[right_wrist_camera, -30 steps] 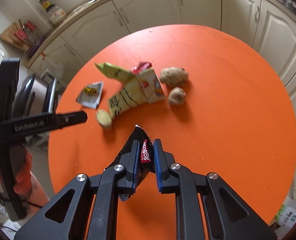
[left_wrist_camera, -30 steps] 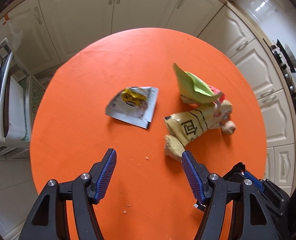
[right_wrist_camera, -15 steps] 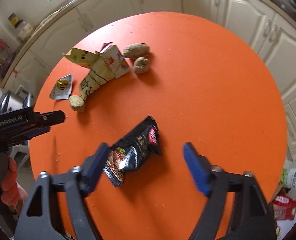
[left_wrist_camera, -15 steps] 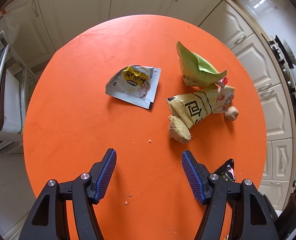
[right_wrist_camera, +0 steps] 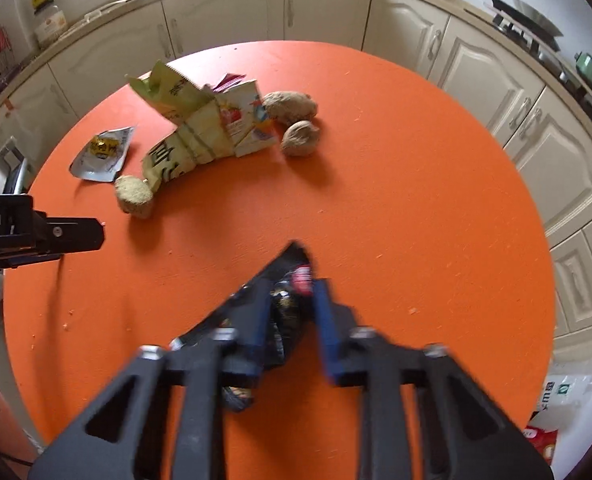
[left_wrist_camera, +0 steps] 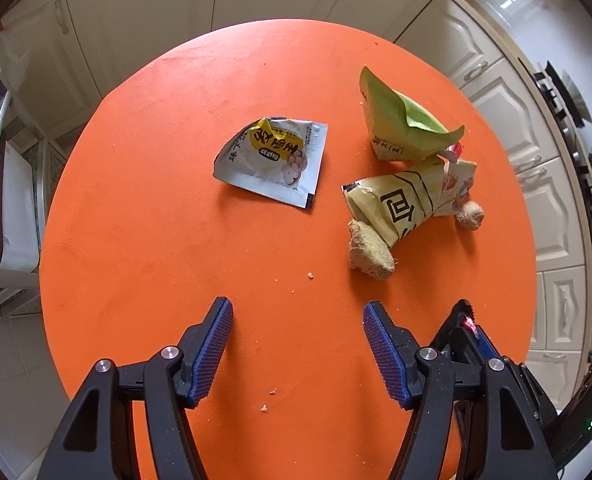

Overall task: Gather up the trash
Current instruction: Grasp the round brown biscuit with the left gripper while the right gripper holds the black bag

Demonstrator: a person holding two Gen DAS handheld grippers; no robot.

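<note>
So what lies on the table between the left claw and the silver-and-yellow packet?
Only bare orange table with a few small crumbs, as the left wrist view shows. The left claw is open, and the silver-and-yellow packet lies flat ahead.

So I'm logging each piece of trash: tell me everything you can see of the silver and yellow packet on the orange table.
The silver and yellow packet is a small foil-looking sachet, silver at its edges with a yellow printed panel, dark characters and pictured round pale balls. Its top is torn open and ragged, and it is creased. It lies flat on the orange table, left of the other wrappers and apart from them. Nothing touches it; the open left tongs sit short of it.
</note>
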